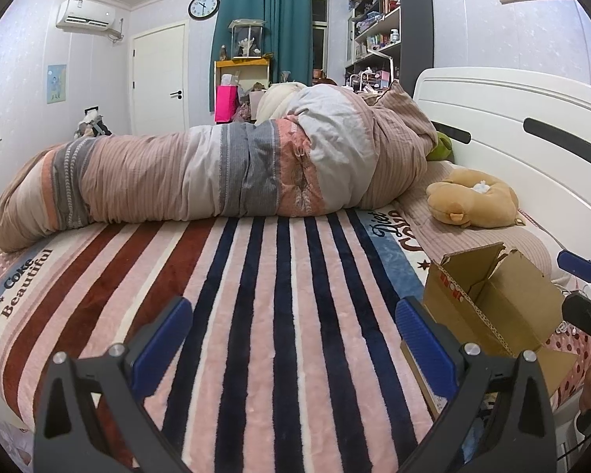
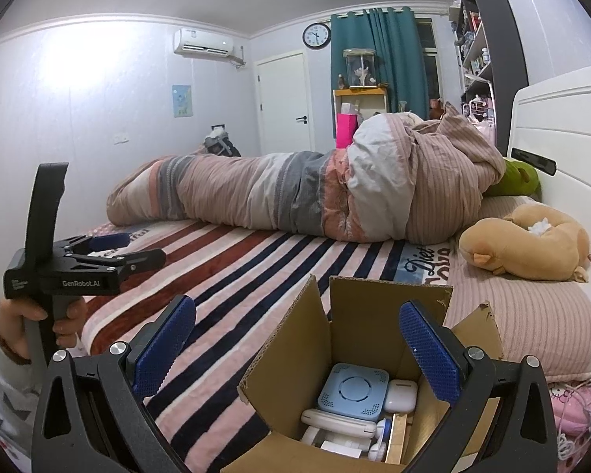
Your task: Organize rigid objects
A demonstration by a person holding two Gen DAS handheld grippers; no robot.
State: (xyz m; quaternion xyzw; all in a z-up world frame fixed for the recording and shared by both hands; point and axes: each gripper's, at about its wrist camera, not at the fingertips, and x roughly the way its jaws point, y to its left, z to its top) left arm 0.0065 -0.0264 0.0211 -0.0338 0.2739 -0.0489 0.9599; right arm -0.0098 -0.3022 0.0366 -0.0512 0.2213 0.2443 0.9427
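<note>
The cardboard box sits dead centre at the bottom of the right view, right under the right gripper; both jaws spread wide, empty. The left gripper is off over bare blanket.

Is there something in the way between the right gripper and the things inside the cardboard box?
Nothing visible. The right gripper is open above the cardboard box, whose flaps stand open. The light blue square device and the white case lie uncovered on top of the other items.
</note>
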